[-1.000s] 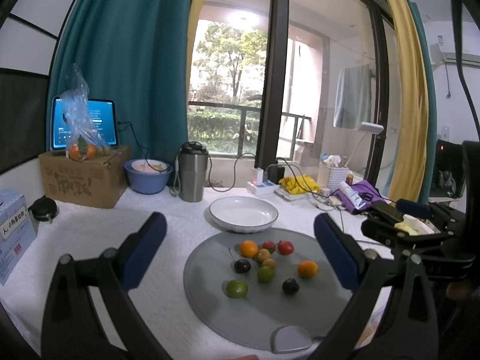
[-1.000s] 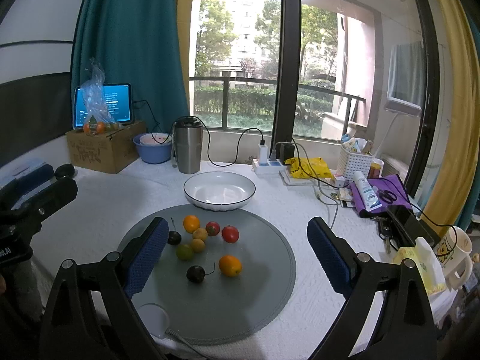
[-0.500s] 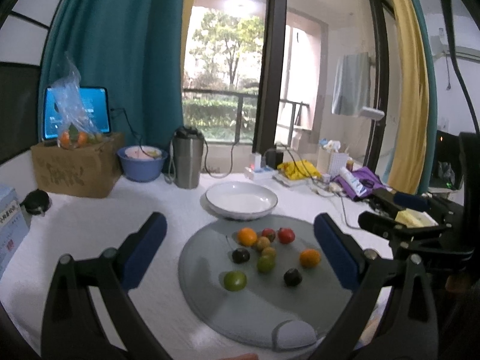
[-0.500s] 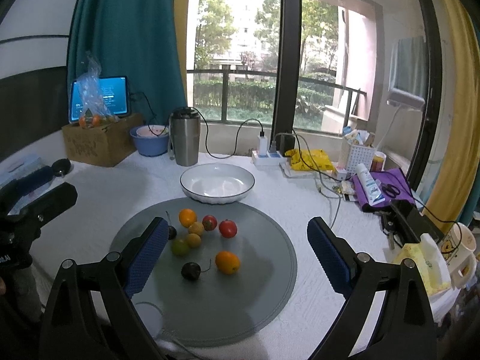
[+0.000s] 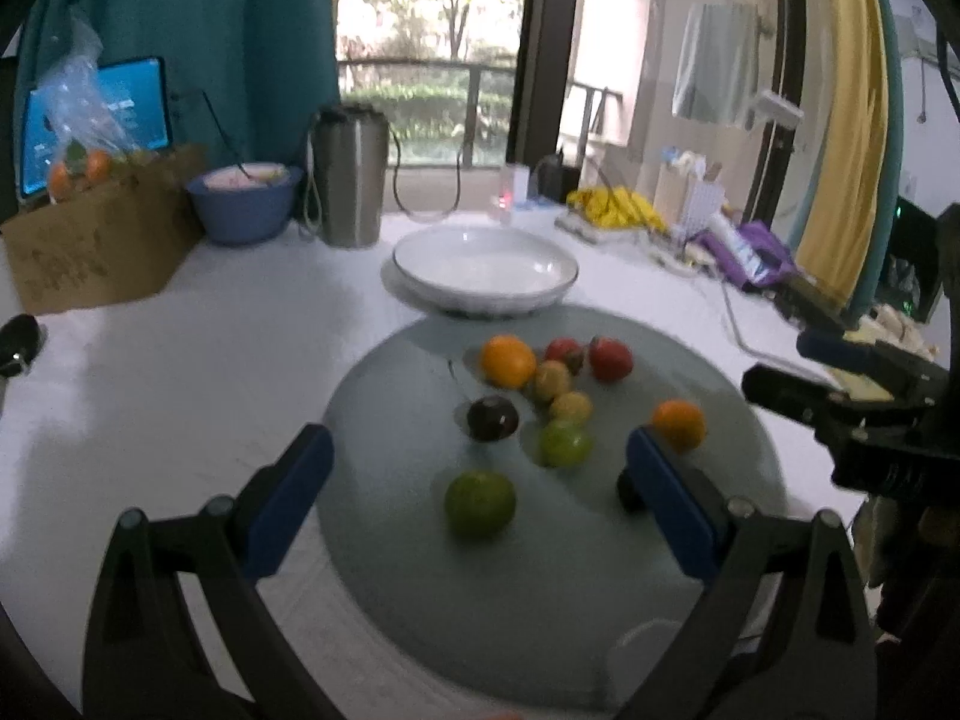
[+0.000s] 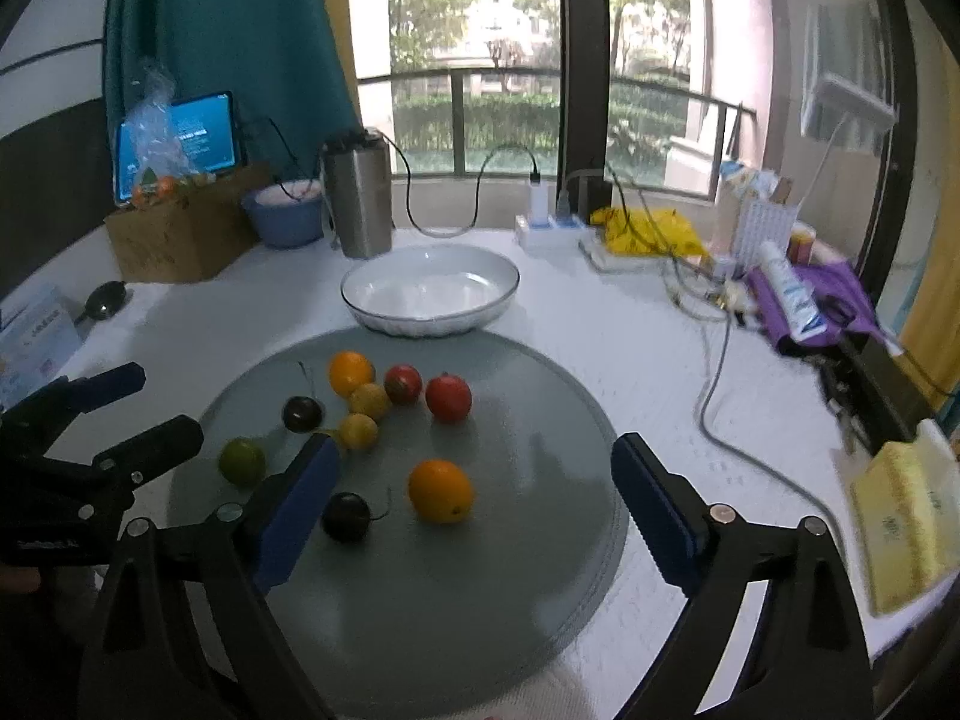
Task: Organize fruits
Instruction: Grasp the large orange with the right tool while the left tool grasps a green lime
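The fruits lie loose on the grey mat [image 6: 540, 570], in front of the white bowl [image 6: 429, 291] on the counter [image 6: 600, 324]: an orange [image 6: 440, 490] and a dark cherry [image 6: 346, 516] nearest the right camera, a red tomato [image 6: 448, 398] and a second orange [image 6: 350, 372] farther back, small yellow fruits between them, and a lime [image 6: 241, 462] at the left. Against the earlier frames, both views sit lower and closer to the mat, so the fruits loom larger and the window top has slid out of sight.

The right gripper [image 6: 474, 498] has its jaws wide and just closing, with the near orange in the gap but untouched. The left gripper [image 5: 480, 489] has its jaws apart, the lime [image 5: 480, 503] between them, not pressed.

Only the left view shows a second green fruit [image 5: 564, 444]; in the right view a blue pad hides it. Only the right view shows the cherry whole. Each view catches the other gripper at its edge.
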`<state>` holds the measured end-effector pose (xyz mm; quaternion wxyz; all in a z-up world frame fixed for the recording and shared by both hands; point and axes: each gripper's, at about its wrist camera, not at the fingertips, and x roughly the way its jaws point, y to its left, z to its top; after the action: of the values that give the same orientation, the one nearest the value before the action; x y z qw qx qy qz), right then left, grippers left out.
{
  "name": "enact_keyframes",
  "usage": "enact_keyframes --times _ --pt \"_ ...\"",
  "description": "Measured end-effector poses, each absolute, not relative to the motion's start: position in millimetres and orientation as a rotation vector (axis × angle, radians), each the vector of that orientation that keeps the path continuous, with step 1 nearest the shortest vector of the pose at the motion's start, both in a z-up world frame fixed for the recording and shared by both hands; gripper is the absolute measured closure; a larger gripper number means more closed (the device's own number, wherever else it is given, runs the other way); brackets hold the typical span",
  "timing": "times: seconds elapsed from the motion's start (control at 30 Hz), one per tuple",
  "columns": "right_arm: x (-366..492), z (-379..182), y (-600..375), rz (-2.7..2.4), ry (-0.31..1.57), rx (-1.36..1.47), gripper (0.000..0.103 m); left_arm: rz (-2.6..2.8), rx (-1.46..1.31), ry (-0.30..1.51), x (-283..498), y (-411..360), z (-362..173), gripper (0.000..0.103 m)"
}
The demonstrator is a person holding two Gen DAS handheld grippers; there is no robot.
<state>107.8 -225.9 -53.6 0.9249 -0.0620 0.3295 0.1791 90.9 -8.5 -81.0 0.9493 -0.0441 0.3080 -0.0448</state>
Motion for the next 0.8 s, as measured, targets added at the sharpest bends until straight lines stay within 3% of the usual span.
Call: enact_keyframes --times 0.3,0.43,0.57,0.8 --pt "140.9 -89.5 -235.4 0.385 0.791 -0.076 0.024 -0.102 -0.072 0.76 118.5 -11.2 -113.4 0.023" --pt "148.6 -98.1 -232.8 0.408 0.82 -0.066 0.031 -0.113 -0.056 0.796 123.9 -14.4 -116.7 0.025" --pt "152.0 -101.3 -230.4 0.439 0.837 -0.049 0.035 -0.12 -0.058 0.839 129.0 -14.8 -120.9 0.042" --pt "157.8 -103.7 -223.4 0.485 0.856 -0.04 0.041 -0.118 -0.031 0.857 131.6 -18.5 -121.0 0.049"
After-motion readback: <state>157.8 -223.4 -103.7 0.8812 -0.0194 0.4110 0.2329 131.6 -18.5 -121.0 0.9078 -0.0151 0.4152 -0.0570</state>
